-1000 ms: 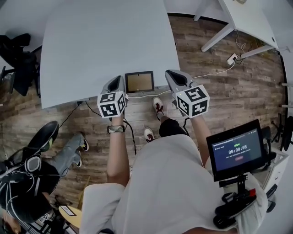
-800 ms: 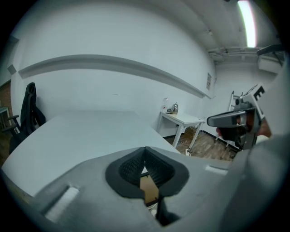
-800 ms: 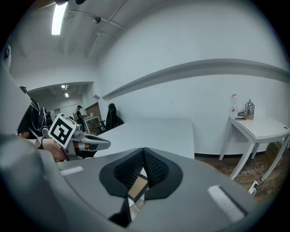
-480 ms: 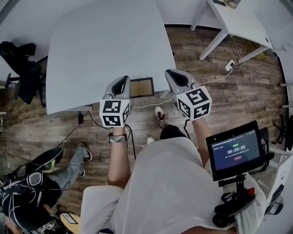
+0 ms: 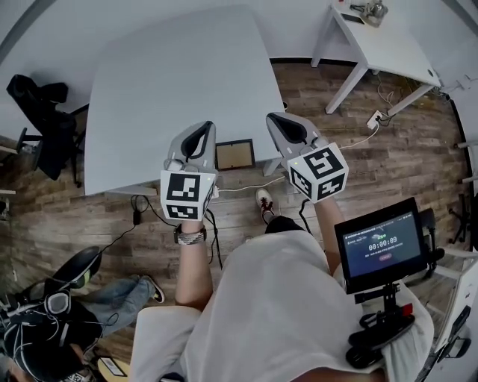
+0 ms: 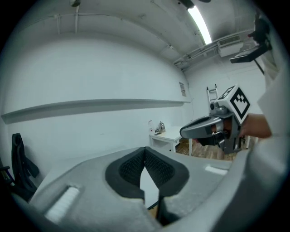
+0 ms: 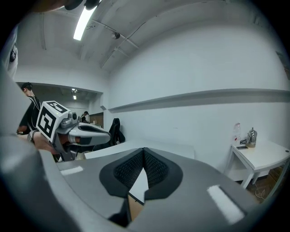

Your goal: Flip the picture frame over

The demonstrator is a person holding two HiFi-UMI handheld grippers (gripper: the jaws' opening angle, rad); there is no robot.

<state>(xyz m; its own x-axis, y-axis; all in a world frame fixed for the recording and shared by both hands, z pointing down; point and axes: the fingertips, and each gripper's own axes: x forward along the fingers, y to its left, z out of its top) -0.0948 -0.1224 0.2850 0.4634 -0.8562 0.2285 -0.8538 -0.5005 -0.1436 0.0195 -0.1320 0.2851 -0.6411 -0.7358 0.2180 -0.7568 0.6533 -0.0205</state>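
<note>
**A:** Picture frame (image 5: 235,154): position?

**B:** Lying flat at the near edge of the white table (image 5: 172,82). Dark border, tan panel facing up. Front or back: cannot tell.

**A:** Log the rest from the body outward.

**B:** Nearest, at the person's right, is a screen on a stand (image 5: 383,245) showing a timer. At lower left a seated person (image 5: 112,295), legs stretched over the wood floor (image 5: 358,164). Next come the forearms, then the left gripper (image 5: 203,130) and right gripper (image 5: 278,121), side by side. From the head view the frame shows between them, and neither holds it.

**A:** Jaws?

**B:** In the left gripper view the black pads (image 6: 129,170) meet at their tips with nothing between them. In the right gripper view it is the same: pads (image 7: 156,170) closed tip to tip, empty. Each view shows the other gripper alongside, and both point roughly level toward a white wall.

**A:** Beyond the table edge?

**B:** A white cable (image 5: 246,185) runs across the floor toward a power strip (image 5: 373,118). A black chair (image 5: 45,112) stands at the table's left. Farthest, upper right, is a second white table (image 5: 388,41) with a small metal vessel (image 5: 371,10) on it.
</note>
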